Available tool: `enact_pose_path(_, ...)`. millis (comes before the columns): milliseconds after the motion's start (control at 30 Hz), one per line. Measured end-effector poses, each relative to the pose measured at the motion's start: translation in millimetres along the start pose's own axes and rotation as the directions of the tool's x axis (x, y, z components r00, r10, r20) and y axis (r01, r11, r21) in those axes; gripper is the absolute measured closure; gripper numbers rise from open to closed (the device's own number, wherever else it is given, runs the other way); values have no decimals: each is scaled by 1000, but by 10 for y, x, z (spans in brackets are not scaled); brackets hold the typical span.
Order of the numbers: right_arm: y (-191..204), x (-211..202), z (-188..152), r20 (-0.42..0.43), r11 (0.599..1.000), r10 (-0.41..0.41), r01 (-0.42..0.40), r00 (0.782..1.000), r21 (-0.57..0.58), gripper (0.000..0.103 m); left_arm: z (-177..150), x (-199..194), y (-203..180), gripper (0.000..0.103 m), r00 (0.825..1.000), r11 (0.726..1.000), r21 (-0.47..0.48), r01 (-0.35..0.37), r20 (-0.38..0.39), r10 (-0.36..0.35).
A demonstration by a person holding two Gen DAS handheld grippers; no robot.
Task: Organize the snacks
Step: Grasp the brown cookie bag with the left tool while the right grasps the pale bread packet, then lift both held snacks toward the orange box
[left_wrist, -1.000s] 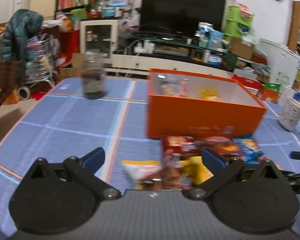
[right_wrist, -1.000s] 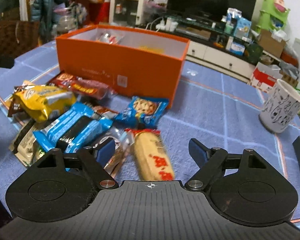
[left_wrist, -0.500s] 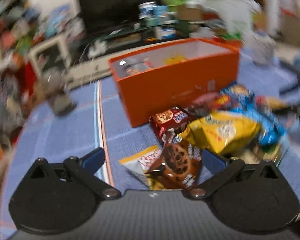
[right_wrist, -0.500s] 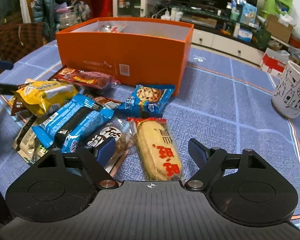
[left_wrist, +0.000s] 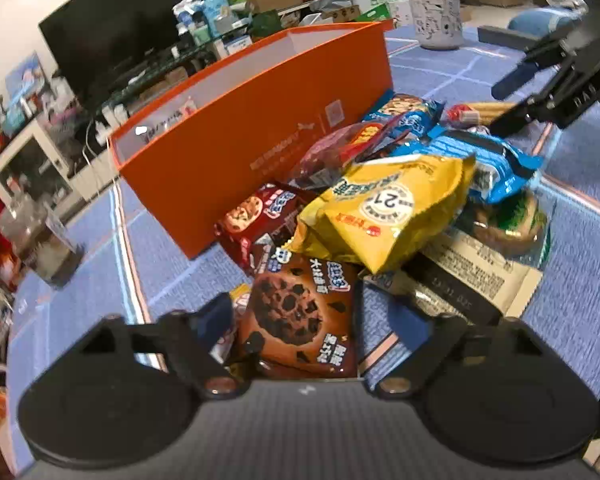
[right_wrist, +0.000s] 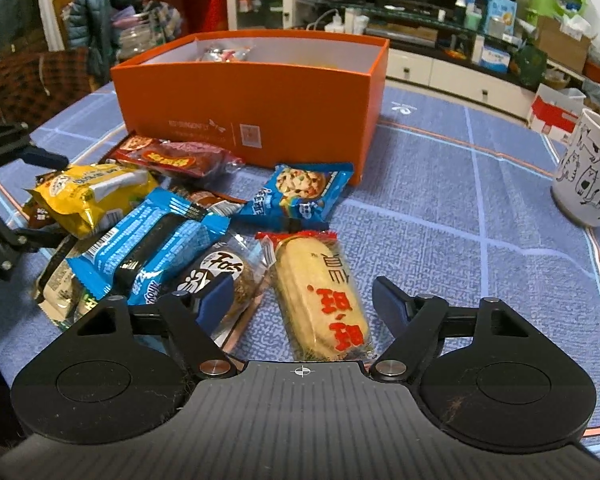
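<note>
Beside the orange box, heaped snack packets, mug apart.

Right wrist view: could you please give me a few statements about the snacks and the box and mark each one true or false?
1. The orange box stands open, with packets inside. True.
2. The blue cookie packet lies inside the box. False: it lies on the tablecloth in front of the box.
3. The right tongs are open, with the pale cake packet between their fingers. True.
4. The mug stands left of the box. False: it stands to the right.
5. The yellow bag lies in the pile left of the cake packet. True.
</note>
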State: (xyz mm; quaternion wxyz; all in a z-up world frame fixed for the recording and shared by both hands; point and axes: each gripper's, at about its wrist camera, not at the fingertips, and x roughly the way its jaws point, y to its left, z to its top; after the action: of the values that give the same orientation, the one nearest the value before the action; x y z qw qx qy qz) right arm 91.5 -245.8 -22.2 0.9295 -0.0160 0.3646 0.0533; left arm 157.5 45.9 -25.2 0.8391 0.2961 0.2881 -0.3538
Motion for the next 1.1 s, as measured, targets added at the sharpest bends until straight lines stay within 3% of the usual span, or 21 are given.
enact_pose_path(167, -42, 97, -24, -30, 1000, -18, 18, 999, 8, 43, 35, 29, 14, 27, 1000, 999, -35, 3, -8, -4)
enact_pose_path(233, -62, 170, -49, -55, 1000, -11, 12, 998, 9, 46, 44, 32, 6, 34, 1000, 999, -48, 7, -11, -8)
enact_pose_path(467, -68, 224, 8, -55, 1000, -6, 7, 998, 13, 56, 35, 38, -29, 45, 1000, 993, -117, -1, -21, -2)
enact_pose_path(633, -11, 197, -8, -80, 1000, -8, 9, 997, 15, 47, 24, 6, -78, 55, 999, 982, -187, -31, -29, 26)
enact_pose_path(700, -10, 192, 5, -89, 999, -21, 24, 996, 31, 52, 22, -3, -77, 55, 999, 977, -210, -40, -32, 34)
enact_pose_path(767, -10, 172, 22, -89, 998, -33, 37, 995, 42, 82, 27, -17, -67, 55, 999, 973, -228, -45, -37, 37)
enact_pose_path(1100, 23, 96, 62, -81, 994, -104, 107, 991, 30, 84, 52, -204, 12, 54, 997, 957, -280, -77, -5, 79)
